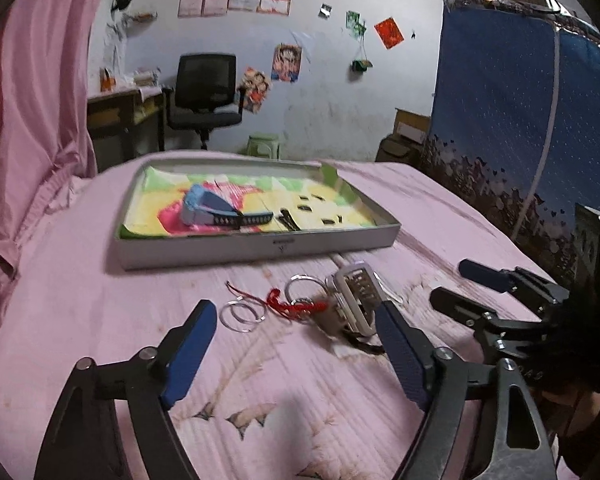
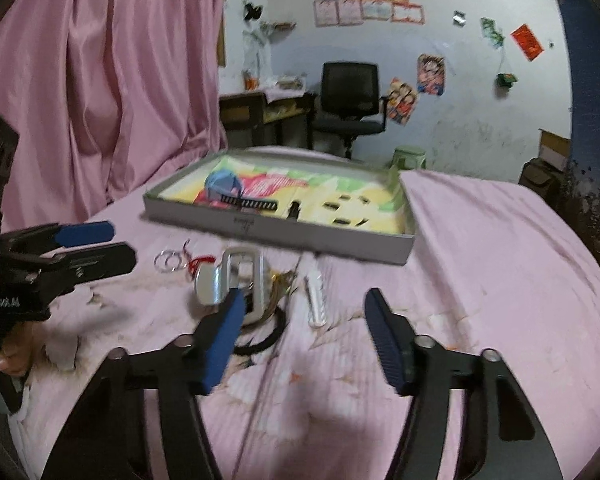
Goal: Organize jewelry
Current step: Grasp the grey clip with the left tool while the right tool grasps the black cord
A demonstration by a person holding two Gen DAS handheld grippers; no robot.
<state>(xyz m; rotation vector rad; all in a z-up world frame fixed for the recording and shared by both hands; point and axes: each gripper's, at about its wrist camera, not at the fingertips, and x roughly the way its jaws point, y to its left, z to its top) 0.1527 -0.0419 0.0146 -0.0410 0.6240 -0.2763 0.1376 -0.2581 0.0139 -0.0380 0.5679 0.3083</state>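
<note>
Loose jewelry pile sits on the pink quilted bedspread [image 1: 80,300], centre of the left wrist view, in front of the tray: 2 thin silver bangle rings [image 1: 242,314] overlapping, a red knotted cord [image 1: 296,306] running right from them, a third silver ring [image 1: 300,286] just above the cord, then a chunky silver rectangular watch-like case [image 1: 358,298] tilted on its edge, touching a brownish tangle under it. In the right wrist view a black loop band [image 2: 266,338] lies below the case and a small white stick-shaped piece [image 2: 316,300] lies just right of it.

Step, as I judge it: pickup stage, nothing gripped yet. Left gripper [image 1: 296,352] has jaws spread wide, empty, framing the rings and cord. Right gripper [image 2: 304,340] jaws also spread wide, empty, left pad close to or touching the silver case; blur, cannot tell which.

Next move likely calls for lowering 1 gripper over a single piece and pinching; the thin rings lie flat on soft cloth, so a low angle is needed, and the cord may drag neighbours along.

Container: shallow grey rectangular cardboard tray [image 1: 260,246] with colourful paper lining, upper centre, beyond the pile. Inside: a light blue folded band [image 1: 204,206] at left, a black patterned strip [image 1: 244,220] beside it, several small dark clips [image 1: 312,208] scattered right.
</note>
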